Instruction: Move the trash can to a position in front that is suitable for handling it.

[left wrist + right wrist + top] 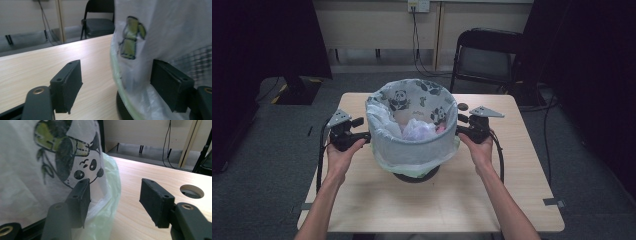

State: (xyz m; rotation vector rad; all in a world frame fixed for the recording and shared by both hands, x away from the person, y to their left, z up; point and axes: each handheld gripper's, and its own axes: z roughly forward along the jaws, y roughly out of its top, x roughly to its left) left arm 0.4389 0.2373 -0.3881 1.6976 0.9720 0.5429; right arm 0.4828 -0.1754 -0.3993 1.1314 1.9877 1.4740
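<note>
A waste bin (412, 131) lined with a panda-print bag (388, 131) stands on the middle of the wooden table (447, 195), crumpled plastic (418, 130) inside it. The left gripper (364, 136) sits against the bin's left side and the right gripper (459, 131) against its right. Both have their jaws spread apart, pinching nothing, with one pad of each beside the bag.

No readable txt, brand, no. or label anywhere; bin liner (412, 145) carries just panda and bamboo prints, no lettering; wall socket plate (418, 5) too small to make out
</note>
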